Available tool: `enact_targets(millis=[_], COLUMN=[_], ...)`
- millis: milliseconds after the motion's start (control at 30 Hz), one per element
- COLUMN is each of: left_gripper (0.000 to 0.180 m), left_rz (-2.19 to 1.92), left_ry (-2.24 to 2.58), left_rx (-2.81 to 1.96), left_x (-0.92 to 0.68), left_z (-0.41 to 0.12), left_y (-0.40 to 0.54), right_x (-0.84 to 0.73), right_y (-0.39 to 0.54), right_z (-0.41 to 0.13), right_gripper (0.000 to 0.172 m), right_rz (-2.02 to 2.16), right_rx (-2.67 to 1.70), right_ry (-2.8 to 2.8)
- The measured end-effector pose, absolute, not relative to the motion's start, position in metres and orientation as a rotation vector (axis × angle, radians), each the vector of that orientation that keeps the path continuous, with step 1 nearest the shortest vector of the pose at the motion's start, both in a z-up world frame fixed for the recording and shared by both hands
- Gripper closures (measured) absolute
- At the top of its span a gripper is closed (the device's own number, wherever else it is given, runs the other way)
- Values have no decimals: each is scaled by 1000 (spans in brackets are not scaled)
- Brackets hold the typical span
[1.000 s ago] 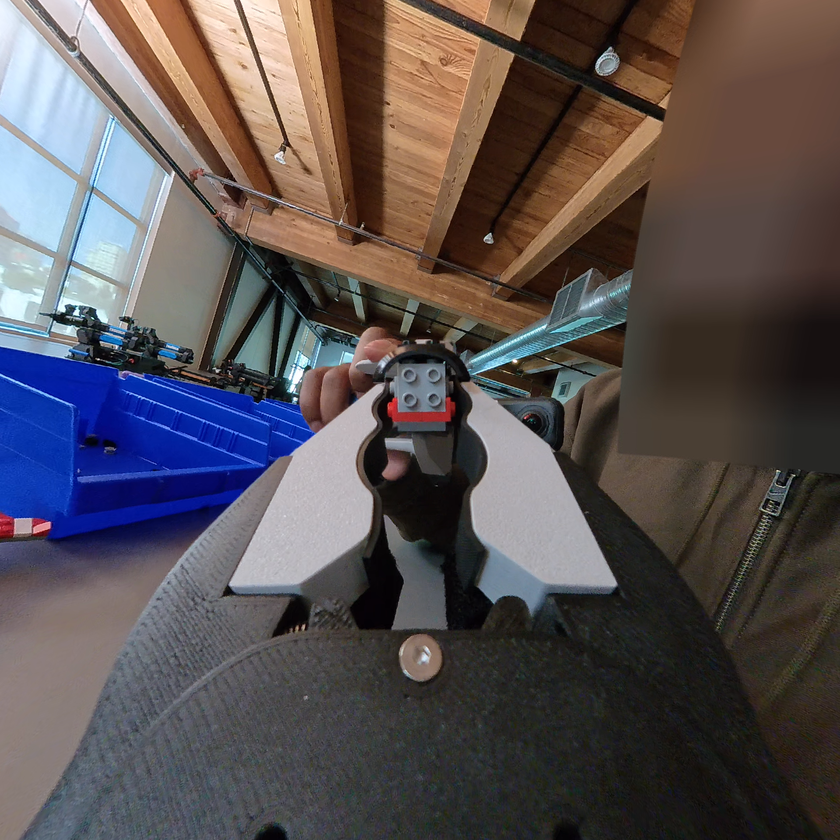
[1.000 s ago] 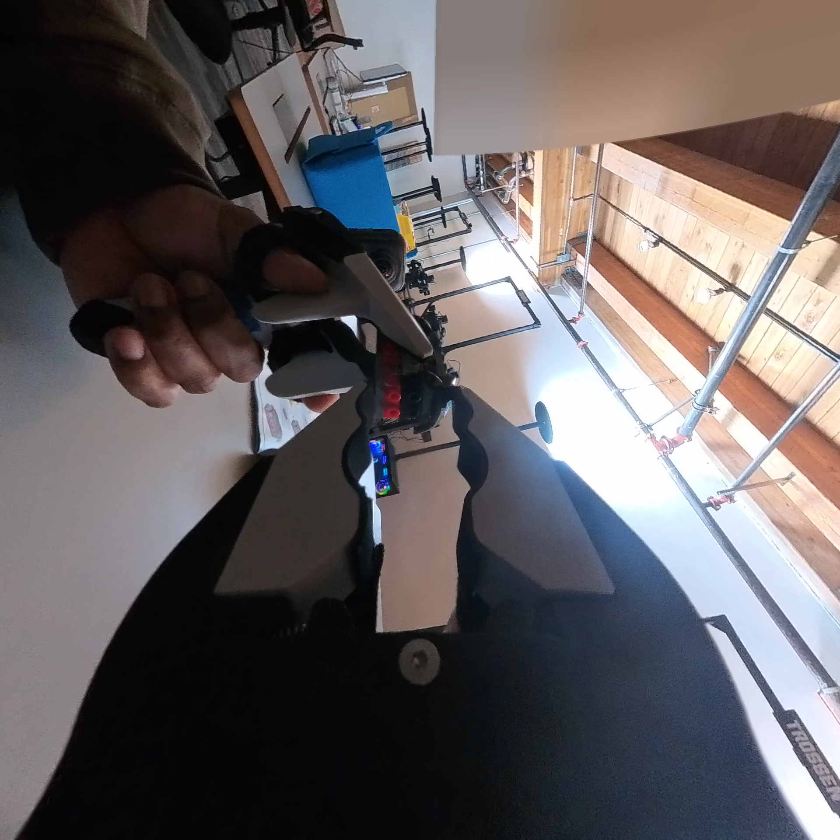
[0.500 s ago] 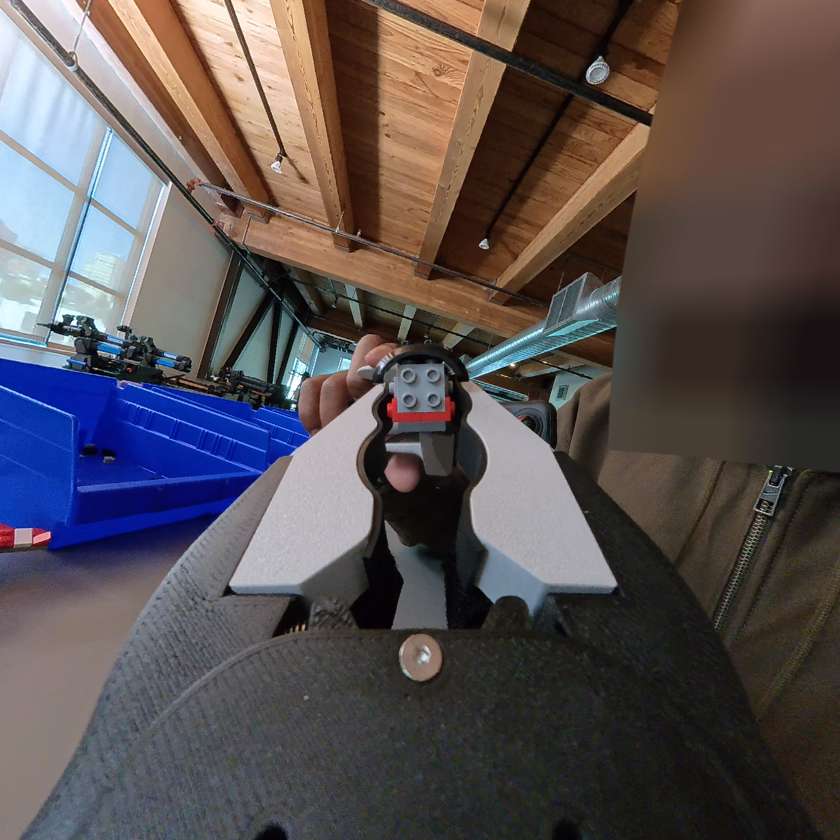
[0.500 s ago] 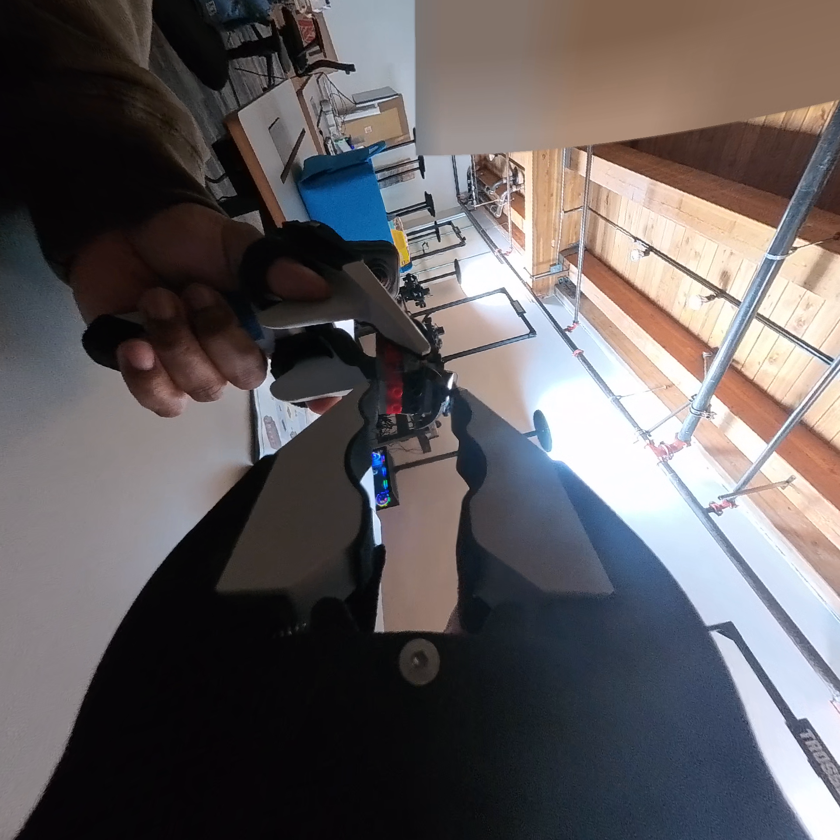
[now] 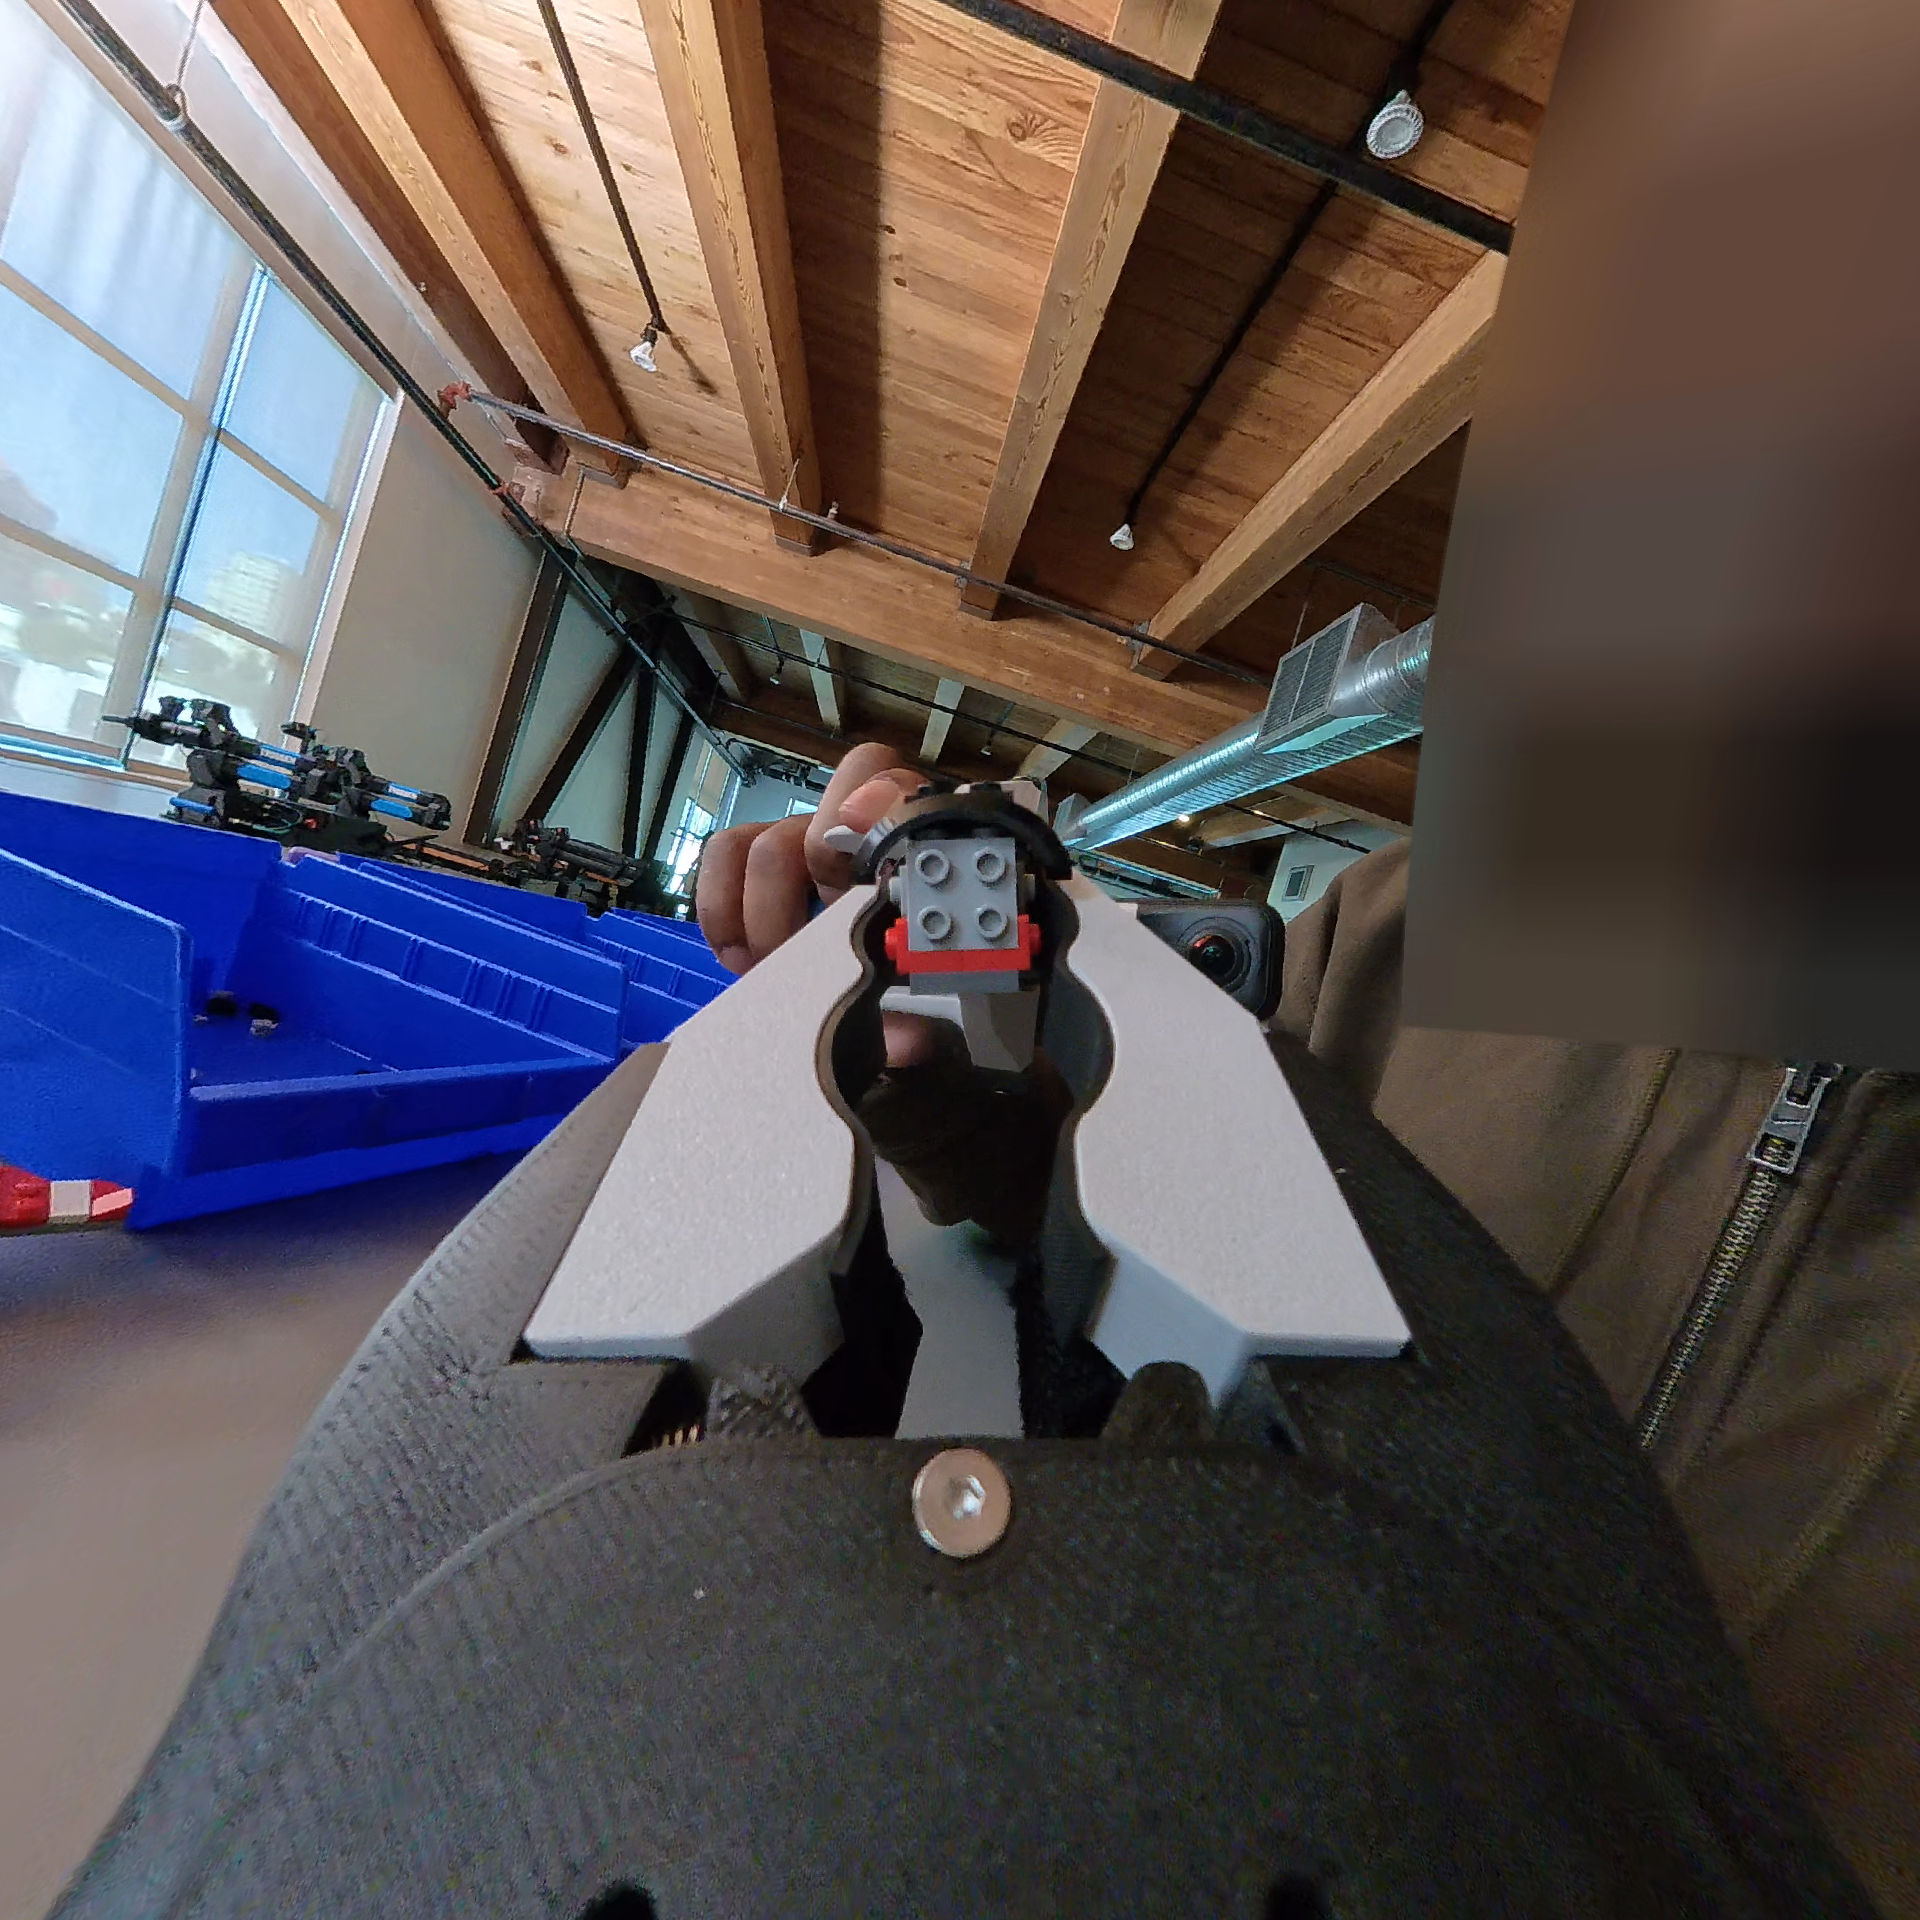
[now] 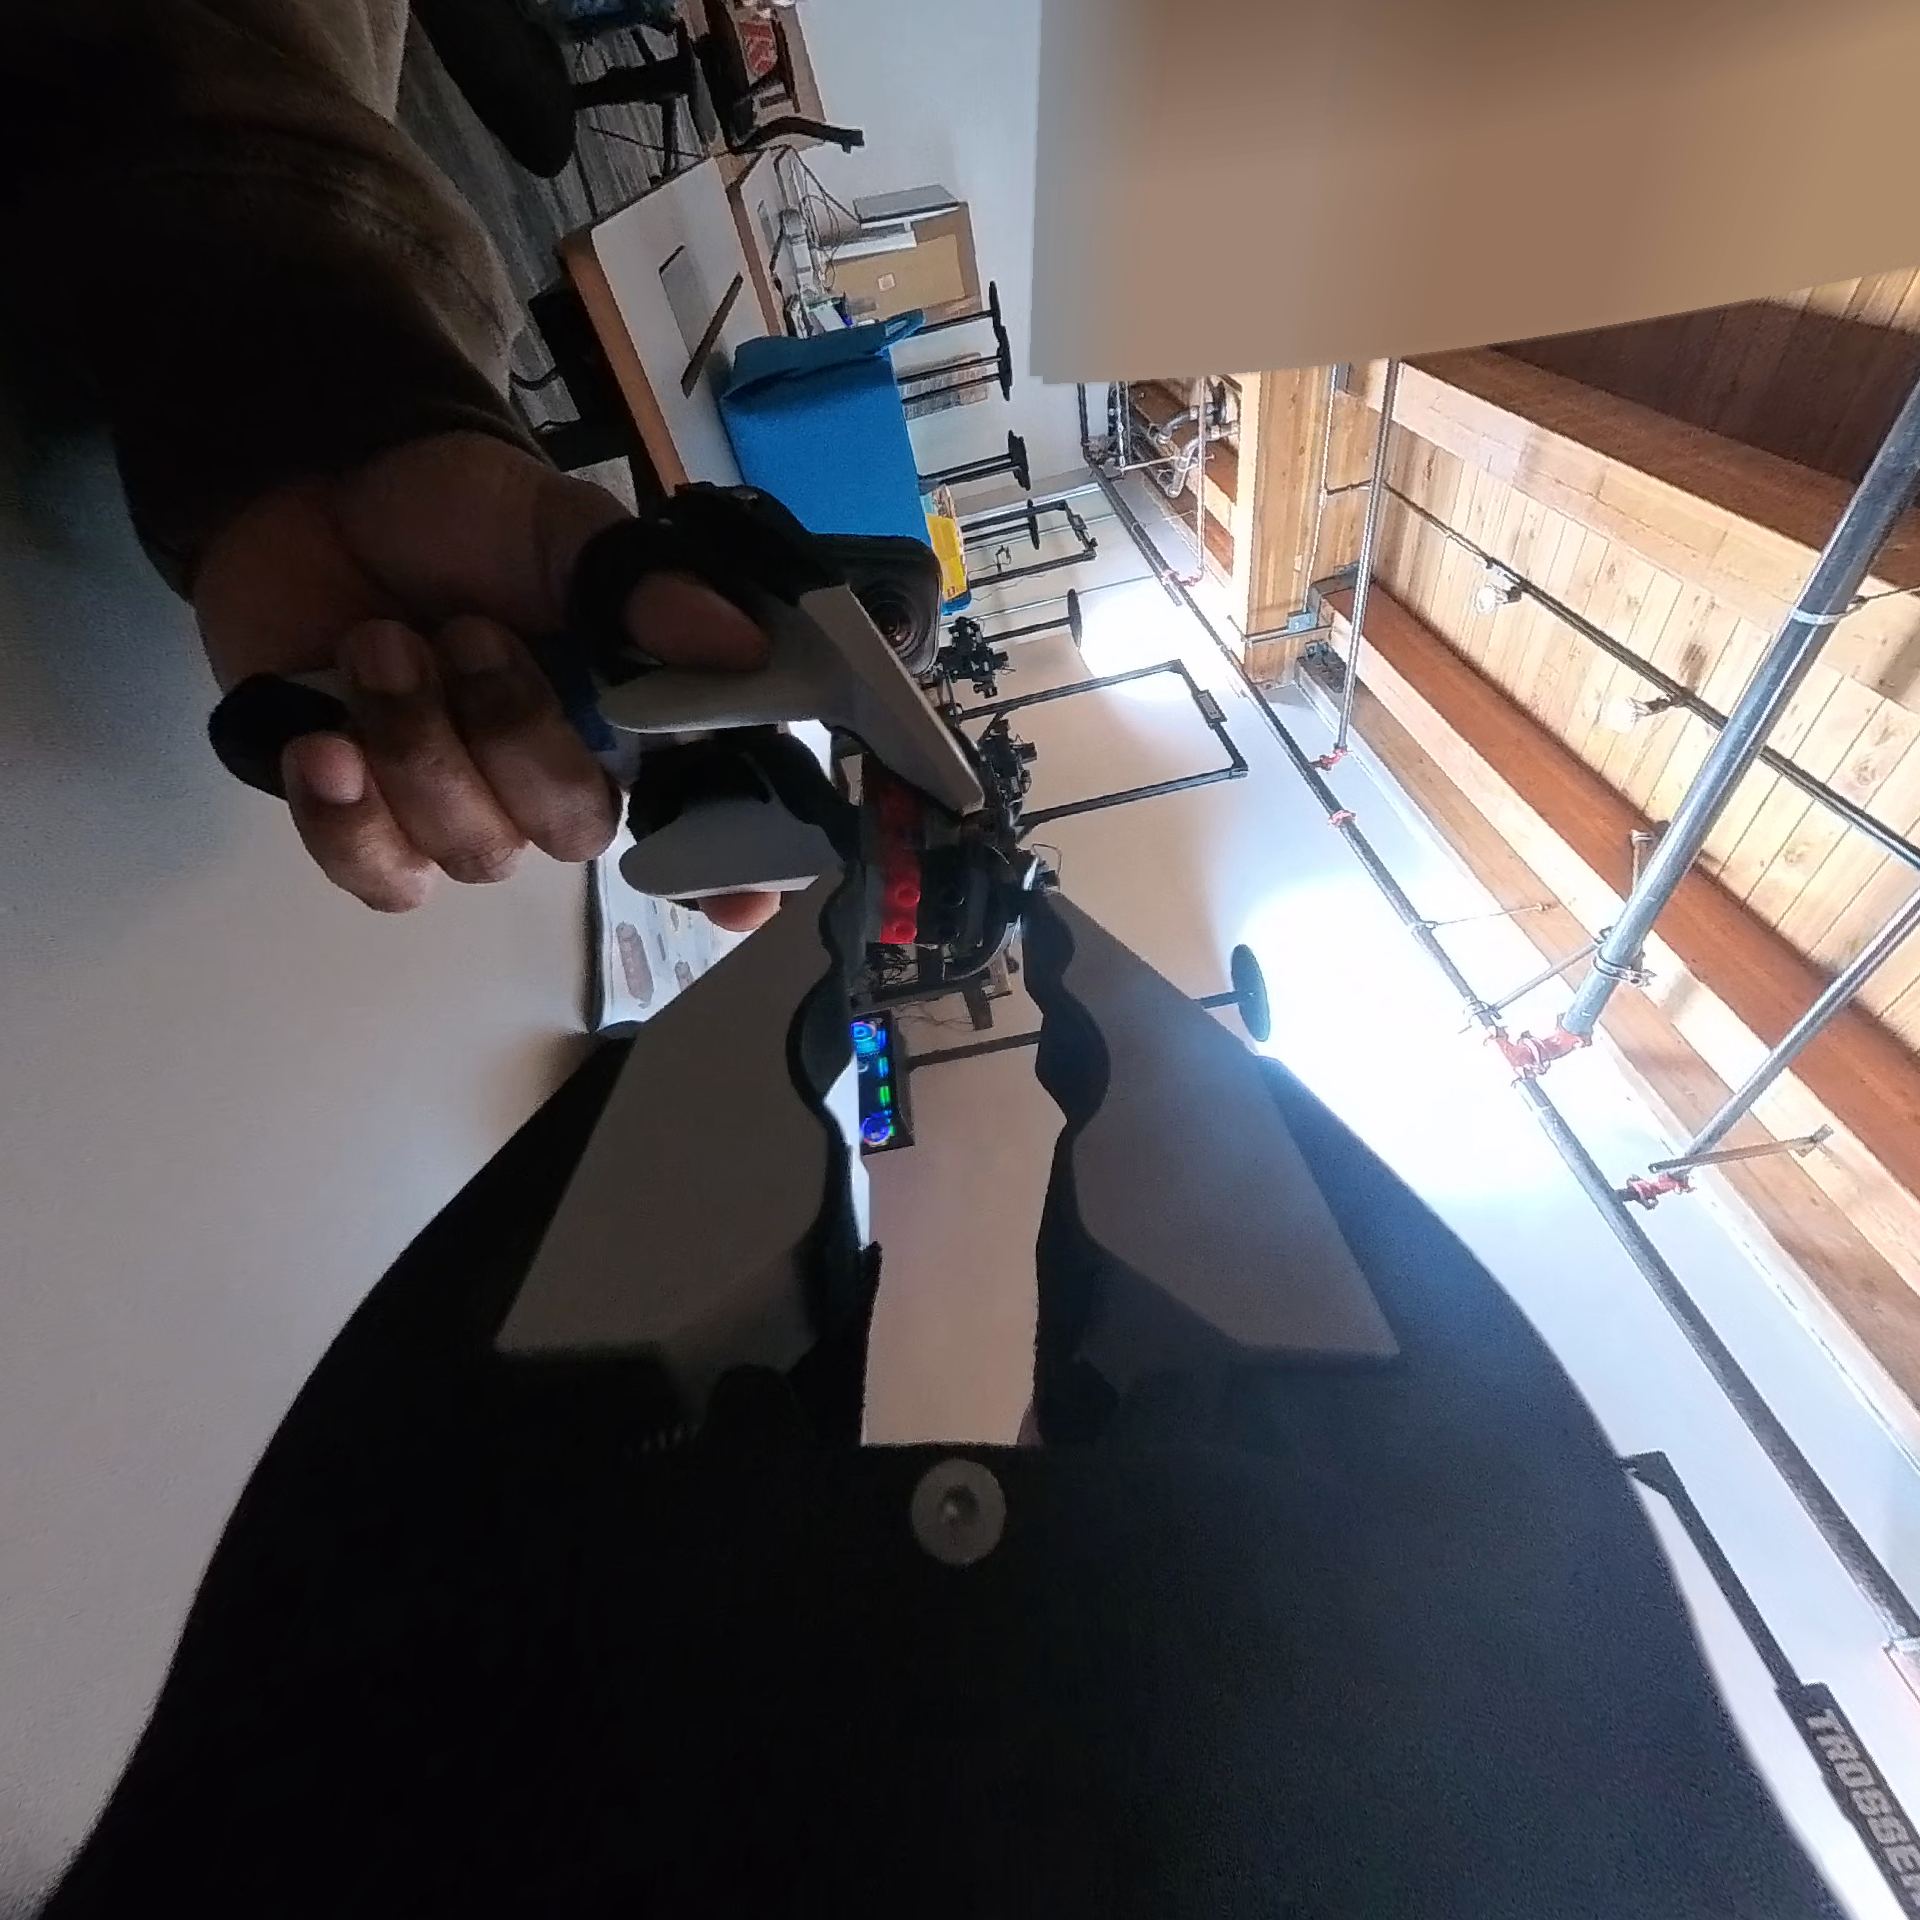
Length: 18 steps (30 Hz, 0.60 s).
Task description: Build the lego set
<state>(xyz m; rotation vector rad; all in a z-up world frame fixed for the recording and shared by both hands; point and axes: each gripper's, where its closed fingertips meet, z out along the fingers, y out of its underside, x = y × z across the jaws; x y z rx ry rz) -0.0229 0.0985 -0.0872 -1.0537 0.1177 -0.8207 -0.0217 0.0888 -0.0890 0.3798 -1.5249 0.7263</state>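
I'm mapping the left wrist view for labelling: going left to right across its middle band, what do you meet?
Blue bins → person's fingers → grey-and-red toy brick assembly in the left gripper → camera lens → olive jacket zipper.

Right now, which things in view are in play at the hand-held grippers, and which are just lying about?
In play:
- grey, red and black brick assembly, clamped in the left hand-held gripper
- right hand-held gripper, fingers on either side of the assembly; contact unclear

Lying about:
- blue bins
- red-and-white piece
- printed sheet
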Motion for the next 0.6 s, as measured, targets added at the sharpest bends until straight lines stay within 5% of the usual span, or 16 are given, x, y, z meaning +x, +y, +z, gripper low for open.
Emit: enact_targets(millis=[167,267,600], left_gripper=[155,155,155], left_rz=[-779,-740,-325], left_ry=[116,110,261], left_rx=[-1043,-1029,-1147], left_x=[-27,-33,-37], left_z=[-84,-80,-88], left_y=[97,94,98], right_x=[-26,-31,-41], right_y=[91,97,116], right_z=[-86,-83,-90], right_gripper=[139,121,102], right_rz=[762,879,1959], right_rx=[319,196,-903], right_ry=[-1498,-1536,-1746])
